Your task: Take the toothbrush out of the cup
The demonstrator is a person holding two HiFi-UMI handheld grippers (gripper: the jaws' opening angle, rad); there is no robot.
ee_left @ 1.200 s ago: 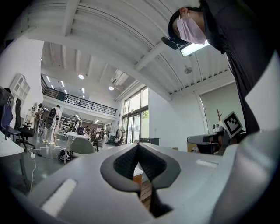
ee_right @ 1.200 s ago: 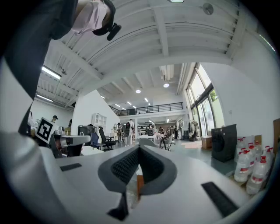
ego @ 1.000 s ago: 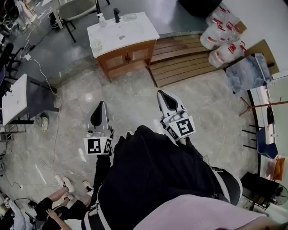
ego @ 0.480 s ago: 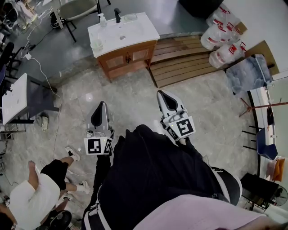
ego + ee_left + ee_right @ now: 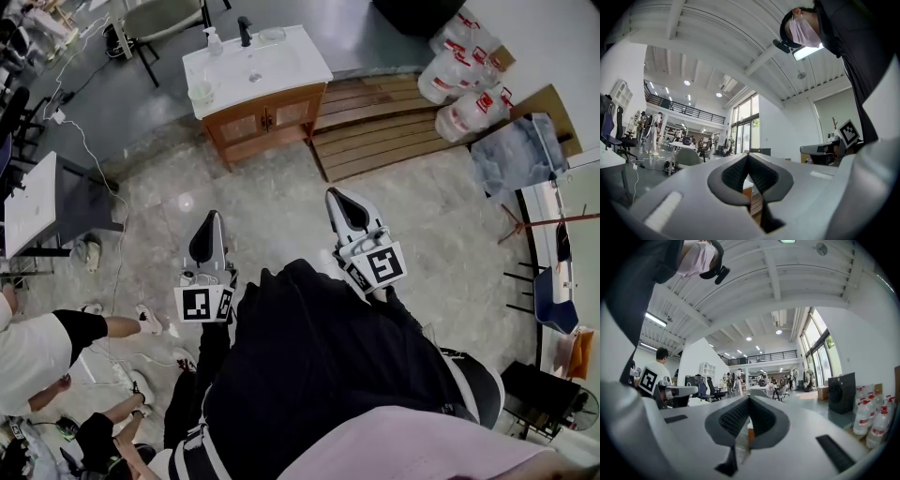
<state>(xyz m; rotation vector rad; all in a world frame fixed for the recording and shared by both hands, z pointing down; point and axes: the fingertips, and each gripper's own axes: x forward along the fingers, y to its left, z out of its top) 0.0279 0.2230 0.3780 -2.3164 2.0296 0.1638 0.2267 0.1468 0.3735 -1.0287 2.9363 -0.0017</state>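
Right now I've got both tongs shut w/ nothing in them: L gripper [image 5: 211, 221] & R gripper [image 5: 333, 198], held over the floor. Cup [image 5: 200, 94] sits on the vanity [image 5: 292, 62], front-left corner, well ahead. Toothbrush too small to make out.

Translucent pale cup [image 5: 200, 93], upright at front-left corner of white vanity top [image 5: 281, 66], upper-left of frame; toothbrush too small to tell.
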